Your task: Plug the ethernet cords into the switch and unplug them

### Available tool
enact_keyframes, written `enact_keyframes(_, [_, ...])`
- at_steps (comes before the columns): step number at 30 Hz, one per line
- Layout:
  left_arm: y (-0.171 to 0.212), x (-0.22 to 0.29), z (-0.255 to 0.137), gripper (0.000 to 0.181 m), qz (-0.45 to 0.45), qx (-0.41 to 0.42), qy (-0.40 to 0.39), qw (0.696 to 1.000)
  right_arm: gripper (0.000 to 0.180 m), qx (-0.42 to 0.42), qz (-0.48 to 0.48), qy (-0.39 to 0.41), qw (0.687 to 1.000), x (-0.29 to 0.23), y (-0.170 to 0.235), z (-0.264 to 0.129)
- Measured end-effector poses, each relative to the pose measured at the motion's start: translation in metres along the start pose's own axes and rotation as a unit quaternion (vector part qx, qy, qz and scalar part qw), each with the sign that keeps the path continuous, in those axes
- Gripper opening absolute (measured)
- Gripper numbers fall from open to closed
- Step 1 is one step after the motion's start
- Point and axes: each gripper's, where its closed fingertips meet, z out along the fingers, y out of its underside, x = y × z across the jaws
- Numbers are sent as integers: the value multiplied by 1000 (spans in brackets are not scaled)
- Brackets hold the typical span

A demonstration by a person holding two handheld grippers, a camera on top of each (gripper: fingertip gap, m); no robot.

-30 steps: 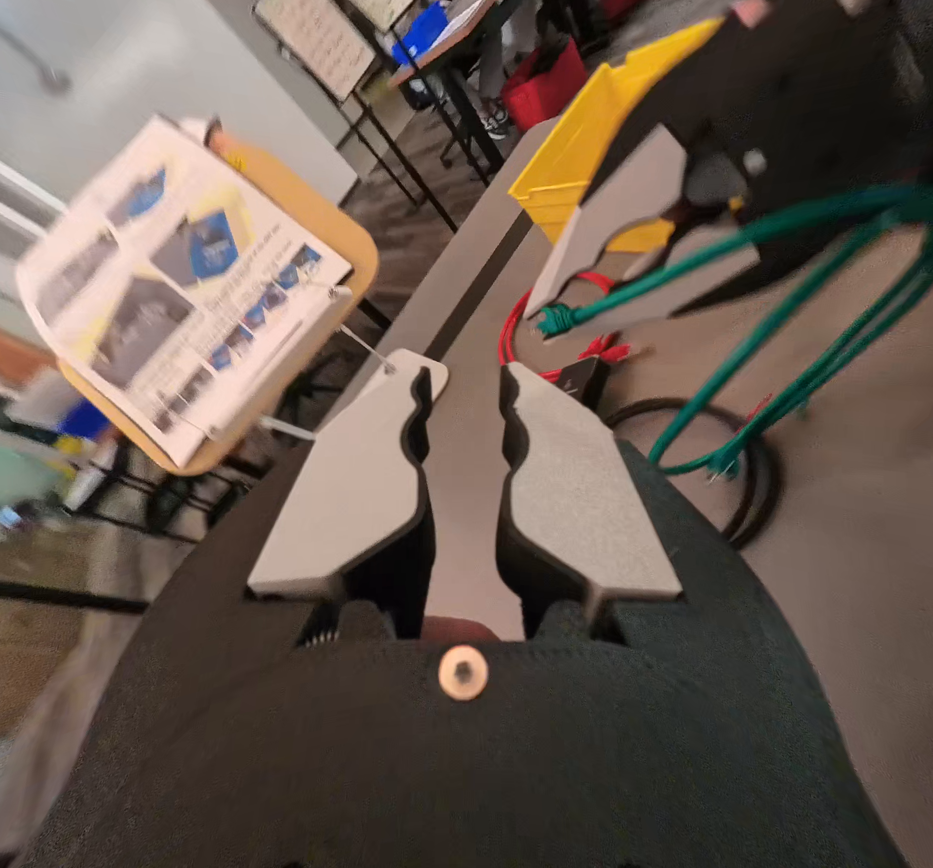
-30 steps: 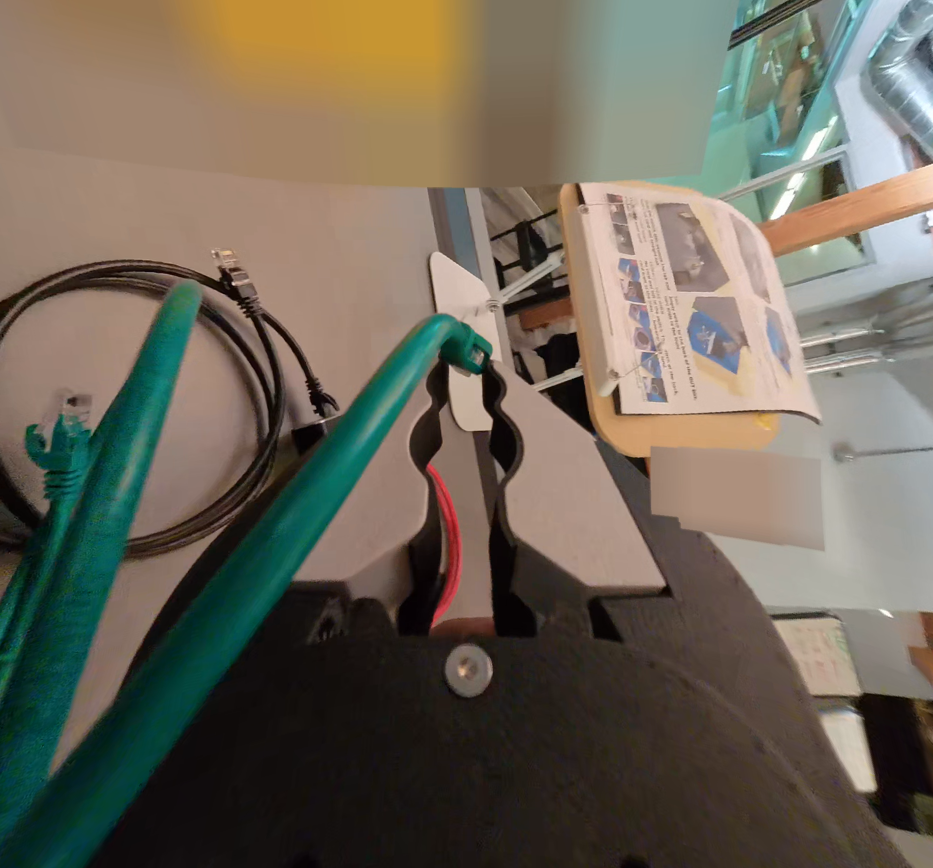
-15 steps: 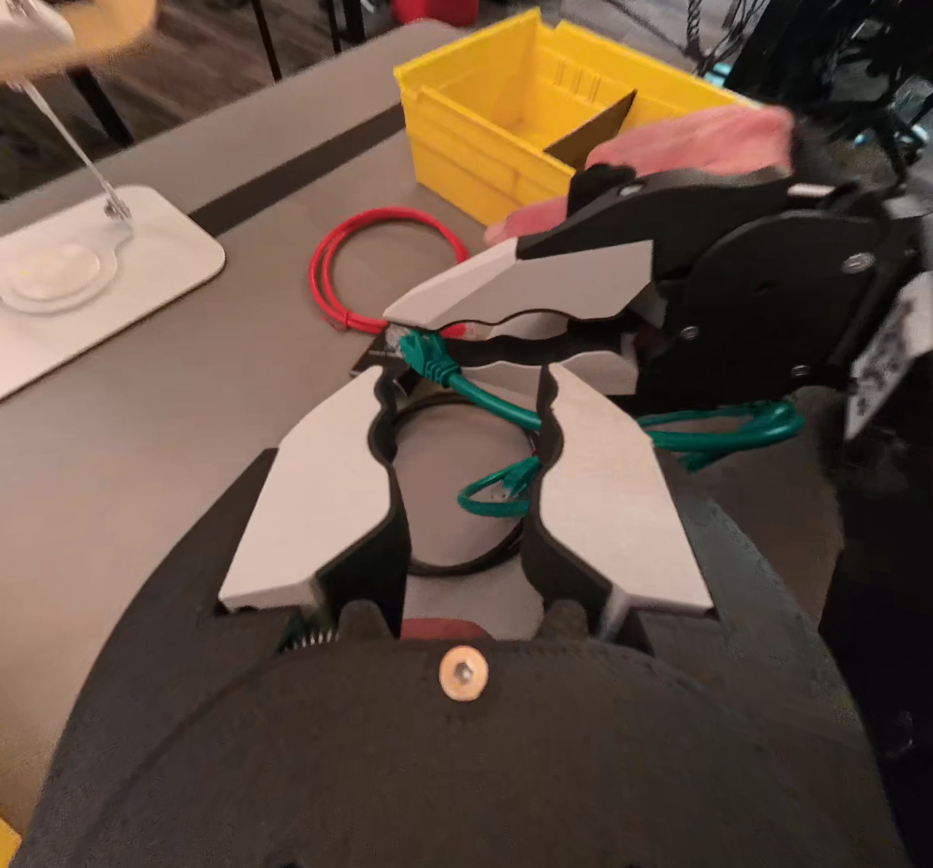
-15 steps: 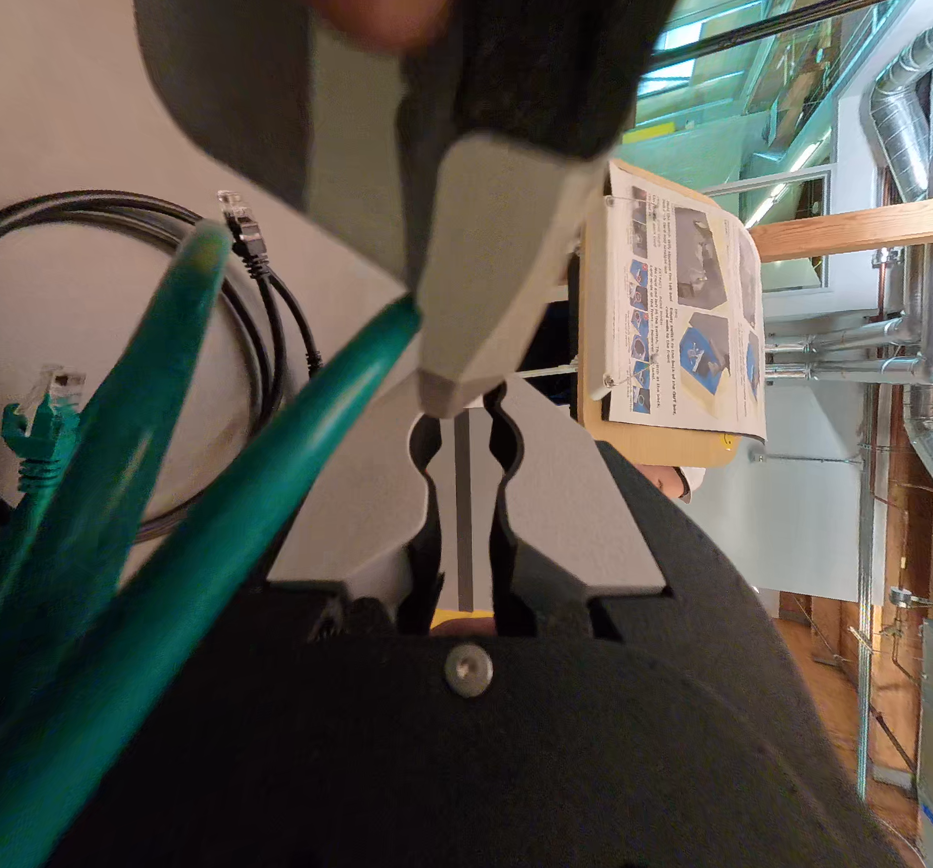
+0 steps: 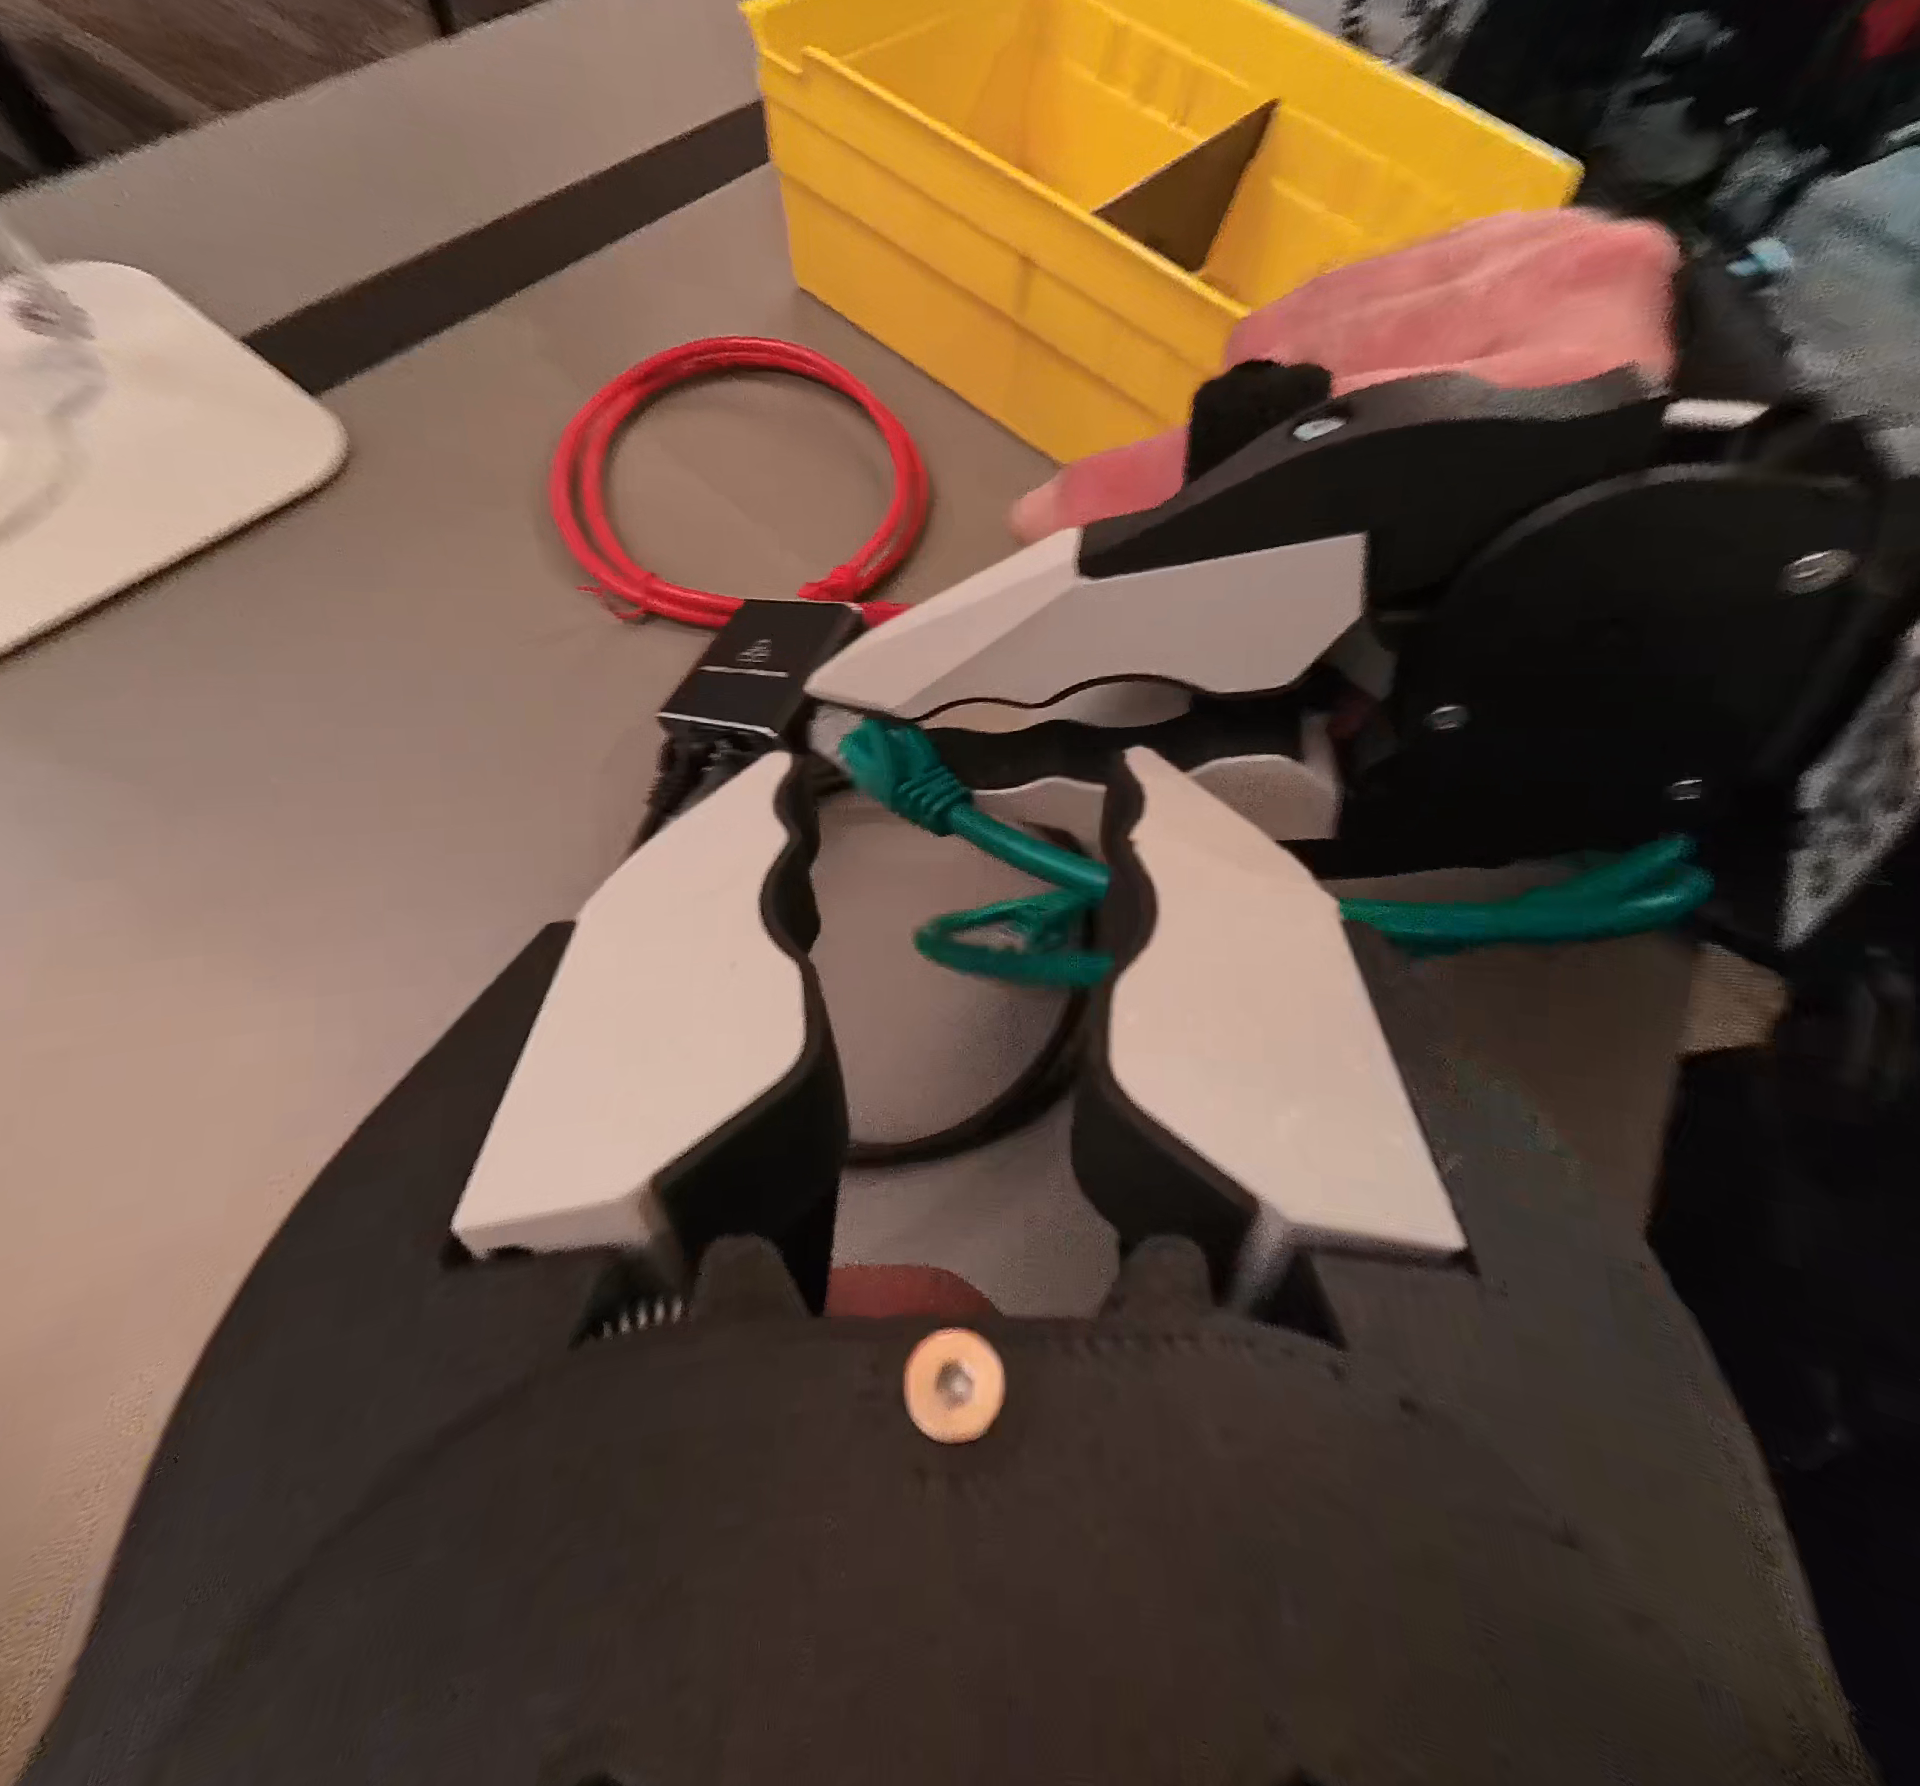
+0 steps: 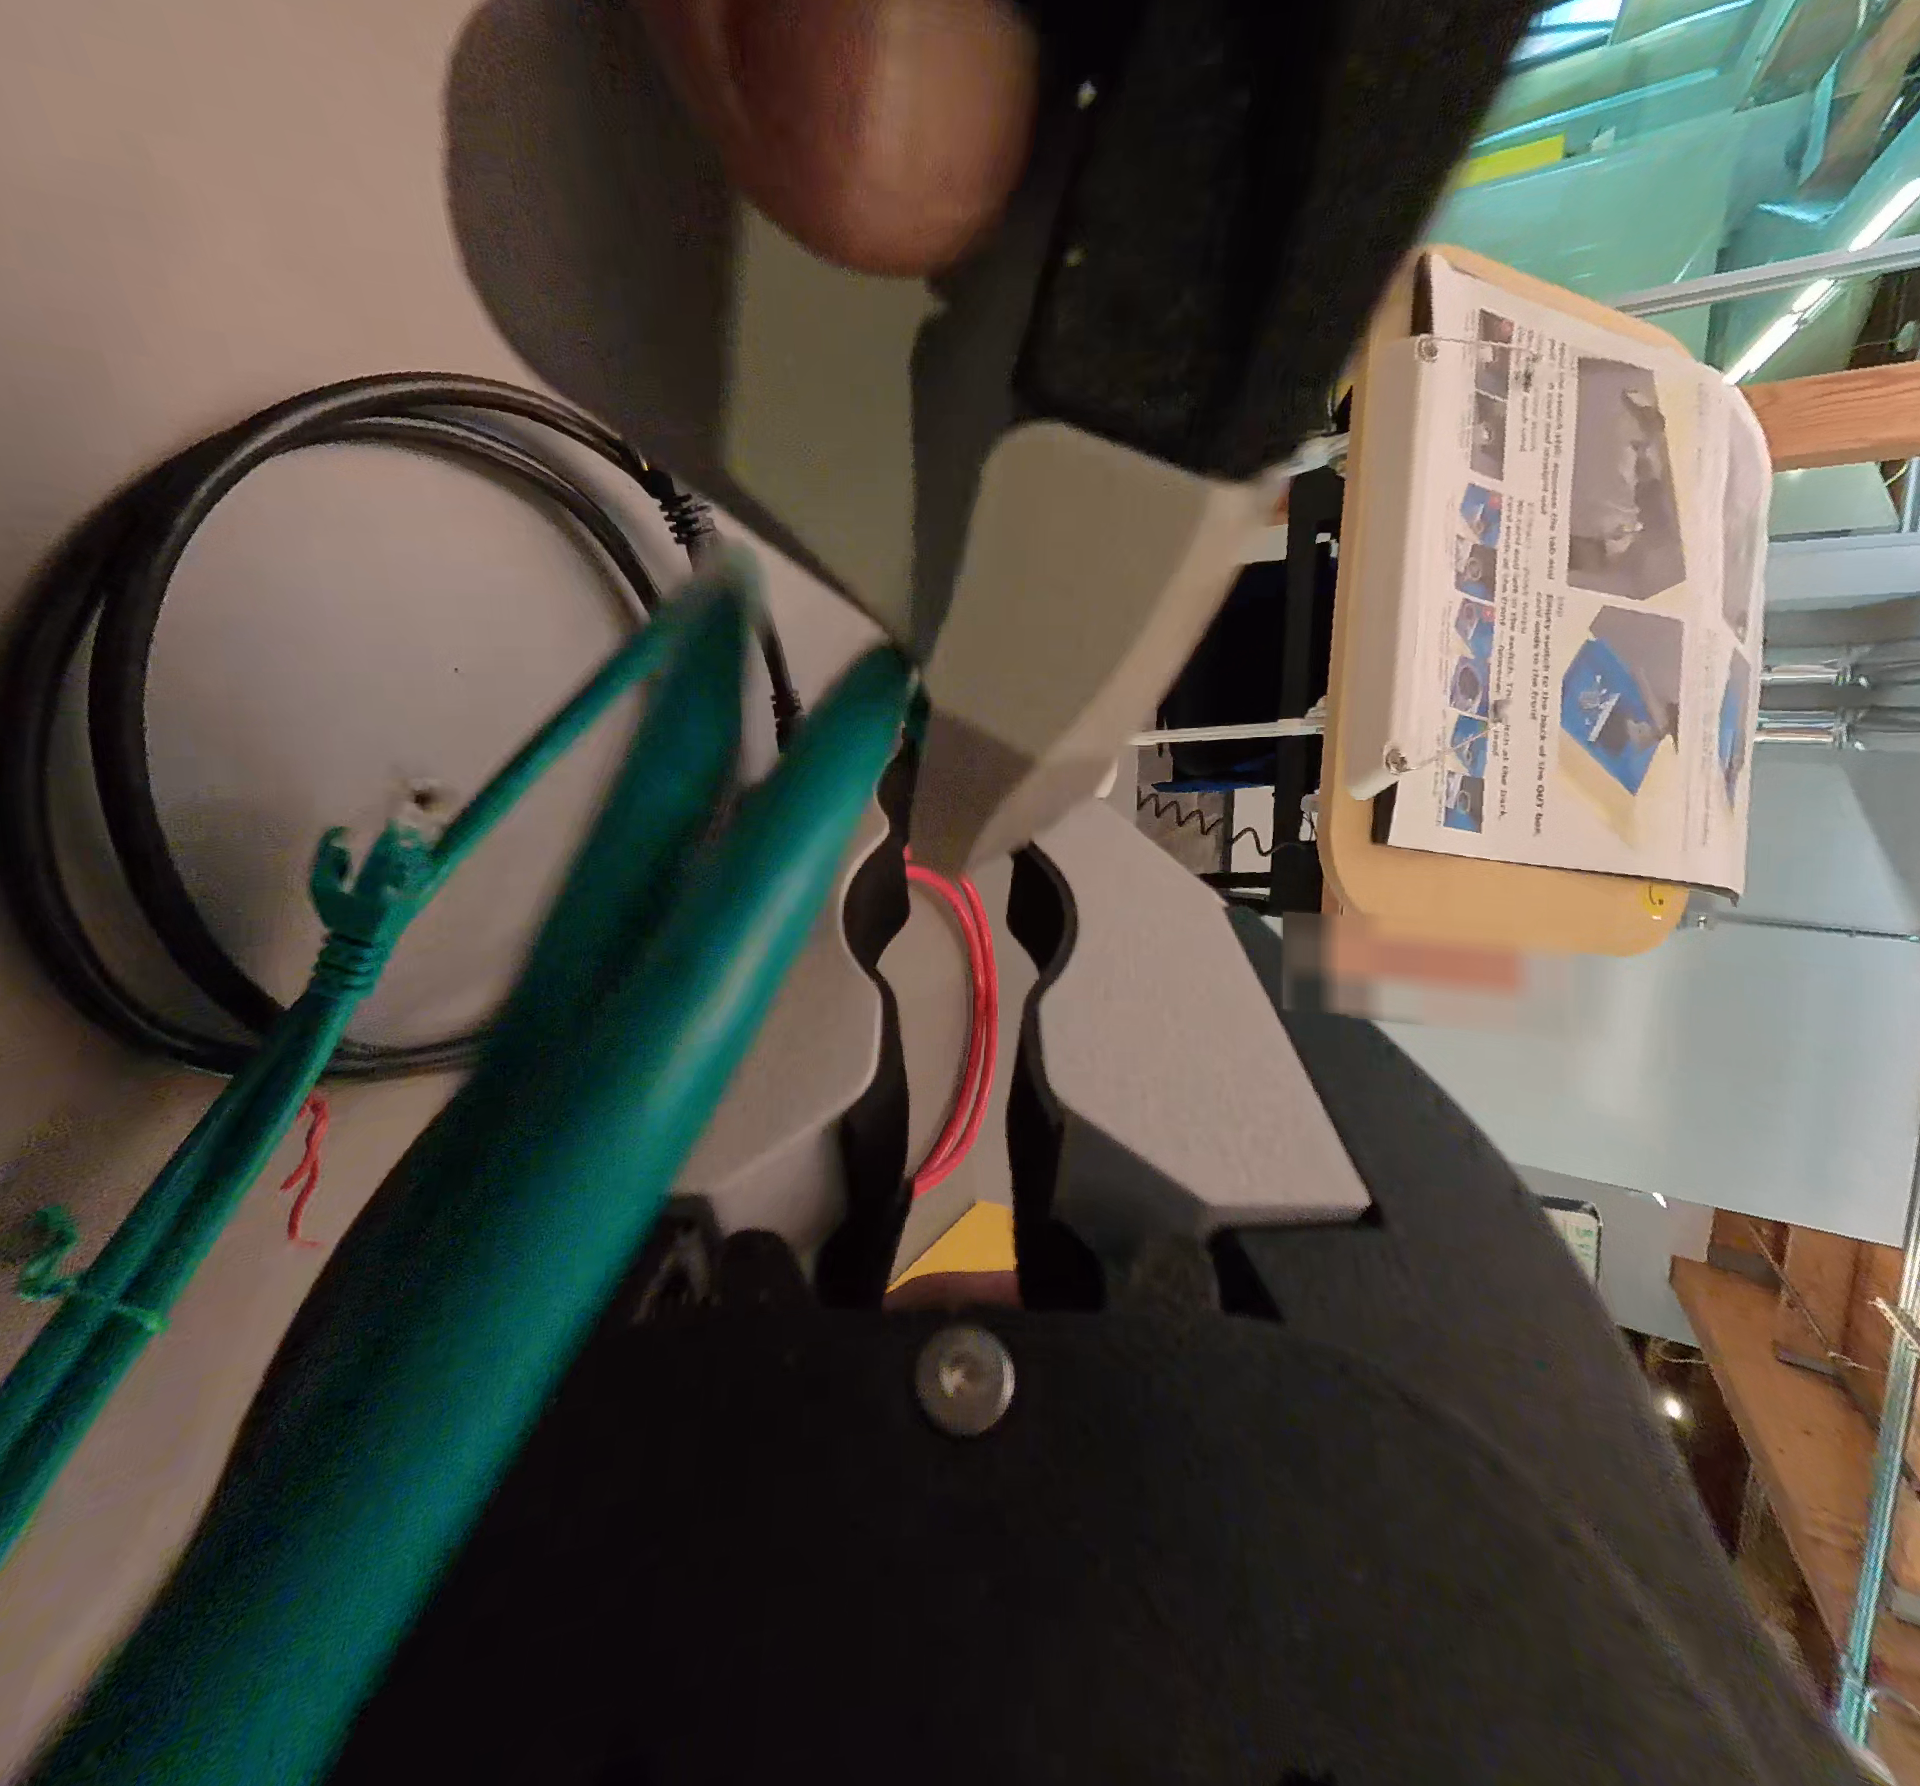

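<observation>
The small black switch lies on the grey table, a red cord coiled behind it. My right gripper comes in from the right, shut on the plug of a green cord just right of the switch. My left gripper is open, its tips either side of that plug and cord. In the right wrist view, the green cord runs over my right gripper. The left gripper's finger crosses its tips and hides the plug. The cord's other plug hangs free.
A yellow bin stands behind the switch. A black cord lies coiled on the table under the grippers. A white base plate lies at the left, bearing a stand with a printed sheet. A hand holds the right gripper. My hands' fingertips stand some 4 centimeters from each other. About 30 centimeters separates my right fingertips from the white base plate.
My left gripper has swung from the table's side to face the switch, opened wider and closed in around the green plug. My right gripper has kept hold of the plug.
</observation>
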Motion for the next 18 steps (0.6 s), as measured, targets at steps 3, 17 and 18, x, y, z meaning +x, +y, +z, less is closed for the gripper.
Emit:
enact_keyframes(3, [7, -5, 3, 47, -6, -22, -6, 1000, 10, -2, -5, 1, 1000, -1, 0, 2])
enact_keyframes(17, [21, -3, 5, 14, 49, -32, 58, 997, 11, 10, -4, 22, 1000, -1, -1, -6])
enact_keyframes(18, [20, -4, 4, 14, 51, -23, 73, 996, 12, 18, -1, 28, 999, 0, -2, -8])
